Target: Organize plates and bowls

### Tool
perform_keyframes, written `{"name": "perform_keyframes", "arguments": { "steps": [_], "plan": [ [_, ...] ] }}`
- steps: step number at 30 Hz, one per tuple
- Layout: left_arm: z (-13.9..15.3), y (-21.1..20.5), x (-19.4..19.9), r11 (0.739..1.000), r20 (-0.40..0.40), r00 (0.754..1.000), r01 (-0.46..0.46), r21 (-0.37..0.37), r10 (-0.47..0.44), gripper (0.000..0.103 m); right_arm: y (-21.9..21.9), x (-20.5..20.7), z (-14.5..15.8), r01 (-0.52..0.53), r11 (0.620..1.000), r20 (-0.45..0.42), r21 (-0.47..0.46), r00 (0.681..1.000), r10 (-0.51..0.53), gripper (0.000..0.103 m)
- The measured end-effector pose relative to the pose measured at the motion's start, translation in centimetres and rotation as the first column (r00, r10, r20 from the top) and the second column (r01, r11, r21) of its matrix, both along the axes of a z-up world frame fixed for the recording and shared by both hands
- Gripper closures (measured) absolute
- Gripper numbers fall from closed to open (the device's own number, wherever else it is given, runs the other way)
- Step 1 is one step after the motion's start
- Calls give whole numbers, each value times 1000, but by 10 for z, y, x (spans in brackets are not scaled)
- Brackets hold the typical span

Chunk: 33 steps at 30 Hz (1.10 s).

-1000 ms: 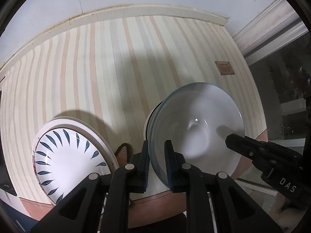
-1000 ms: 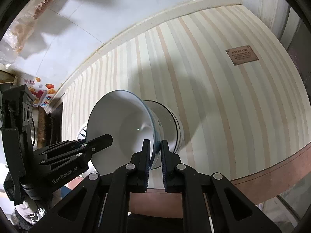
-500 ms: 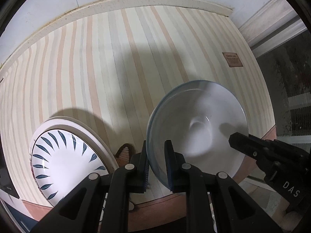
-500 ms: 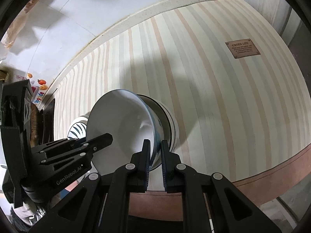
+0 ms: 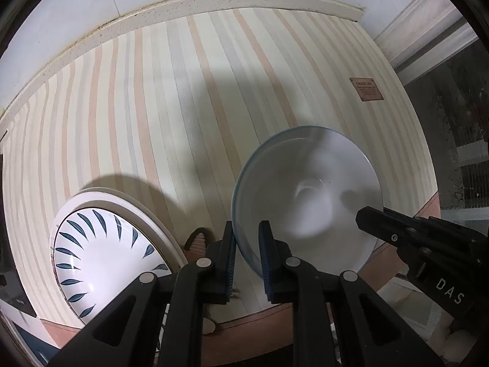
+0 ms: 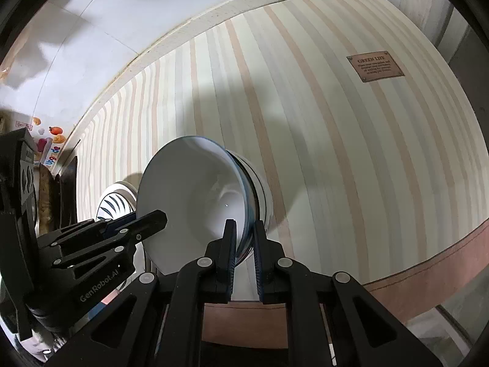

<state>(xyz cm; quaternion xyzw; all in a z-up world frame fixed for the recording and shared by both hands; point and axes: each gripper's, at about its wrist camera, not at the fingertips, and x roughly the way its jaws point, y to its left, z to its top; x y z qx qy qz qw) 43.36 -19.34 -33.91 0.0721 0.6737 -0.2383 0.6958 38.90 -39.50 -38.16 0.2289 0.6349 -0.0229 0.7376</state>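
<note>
A white bowl with a blue-grey rim [image 5: 308, 202] is held by both grippers above the striped table. My left gripper [image 5: 247, 238] is shut on its near-left rim. My right gripper [image 6: 244, 237] is shut on the opposite rim, with the bowl [image 6: 195, 198] tilted toward the camera. The right gripper's fingers [image 5: 397, 232] show at the bowl's right edge in the left wrist view. Behind the bowl in the right wrist view sits another white bowl [image 6: 259, 189] on the table. A white plate with dark blue leaf marks [image 5: 101, 263] lies at the table's front left.
The striped tablecloth [image 5: 183, 107] has a brown label [image 5: 366, 89] at the far right. A white wall runs along the far edge. Boxes and clutter [image 6: 45, 153] stand off the table's left end. The table's brown front edge [image 6: 428, 260] is near.
The bowl has been lifted up and away from the second bowl beneath it, both grippers rising with it. The plate has not moved.
</note>
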Motion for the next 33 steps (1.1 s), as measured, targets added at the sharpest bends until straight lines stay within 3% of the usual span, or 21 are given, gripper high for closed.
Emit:
{"name": "perform_keyframes", "arguments": {
  "steps": [7, 13, 17, 29, 30, 33],
  "plan": [
    [3, 0, -1, 1000, 1, 1000, 5, 1, -5, 90, -1, 2, 1, 15, 1000, -8, 12, 1000, -15, 88],
    [34, 12, -9, 1000, 49, 999, 12, -12, -11, 89, 4, -4, 25, -6, 1000, 24, -30, 1000, 7, 86],
    [67, 24, -23, 999, 109, 994, 10, -43, -5, 85, 17, -18, 60, -38, 995, 68, -98, 997, 44, 63],
    [144, 52, -58, 992, 212, 977, 40, -120, -14, 74, 44, -72, 145, -35, 980, 174, -198, 982, 71, 33],
    [147, 52, -59, 992, 216, 976, 42, -123, -14, 68, 46, -76, 152, -33, 979, 183, -202, 981, 71, 32],
    [154, 55, -64, 990, 225, 974, 56, -128, -26, 35, 49, -85, 161, -29, 978, 191, -209, 979, 70, 25]
  ]
}}
